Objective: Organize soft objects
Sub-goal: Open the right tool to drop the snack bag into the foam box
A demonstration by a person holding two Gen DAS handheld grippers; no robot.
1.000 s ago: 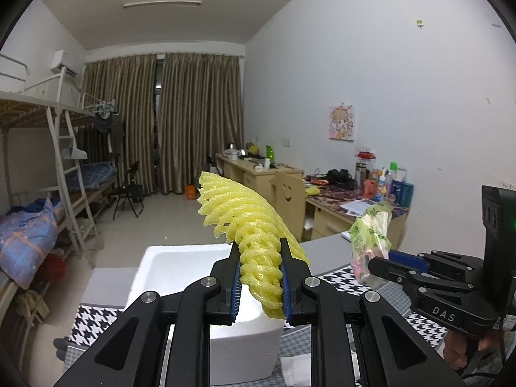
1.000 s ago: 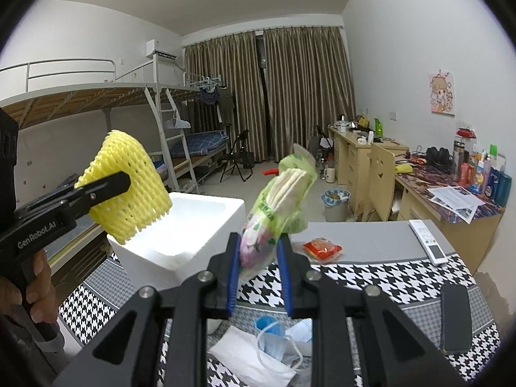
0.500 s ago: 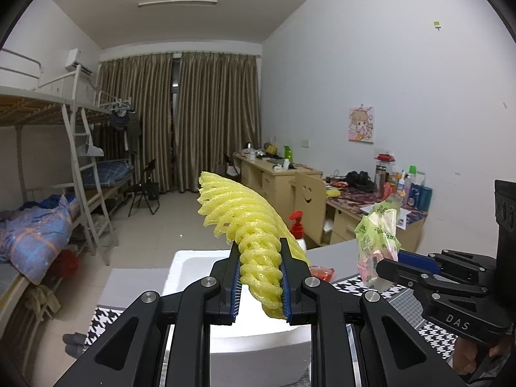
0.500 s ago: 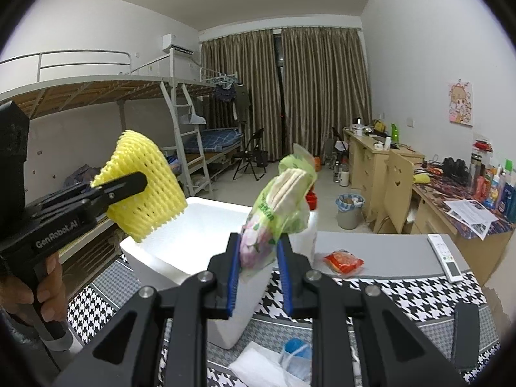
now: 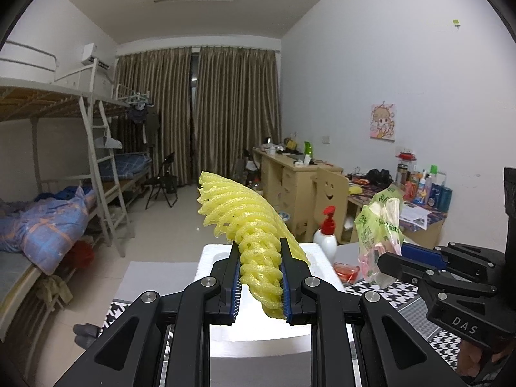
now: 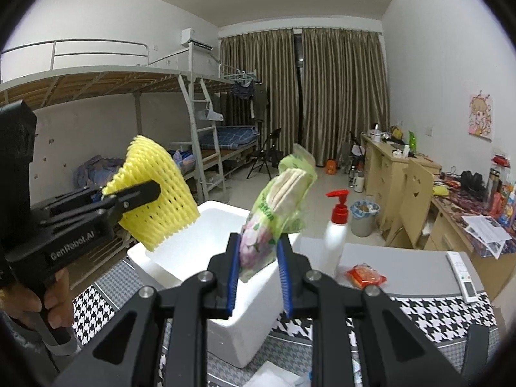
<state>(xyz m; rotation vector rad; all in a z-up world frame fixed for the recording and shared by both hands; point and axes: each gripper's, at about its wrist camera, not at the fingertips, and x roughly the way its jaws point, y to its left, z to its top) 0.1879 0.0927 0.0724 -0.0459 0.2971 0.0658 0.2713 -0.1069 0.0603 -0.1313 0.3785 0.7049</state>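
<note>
My left gripper [image 5: 260, 277] is shut on a yellow foam fruit net [image 5: 248, 229] and holds it above the white foam box [image 5: 258, 338]. The net also shows in the right wrist view [image 6: 154, 193], held over the box's left rim. My right gripper [image 6: 258, 271] is shut on a green plastic packet of wipes [image 6: 280, 200], held over the box [image 6: 193, 248] near its right wall. The packet shows in the left wrist view [image 5: 380, 225] at the right, in the other gripper [image 5: 396, 264].
A white pump bottle with a red top [image 6: 337, 229] stands behind the box. A red snack pack [image 6: 366, 275] and a white remote [image 6: 462, 275] lie on the grey table top. A houndstooth cloth [image 6: 435, 316] covers the near table. Bunk beds [image 6: 96, 96] stand at left.
Both grippers have moved forward and a little up with their loads, now over the foam box. The pump bottle has come into view behind the box.
</note>
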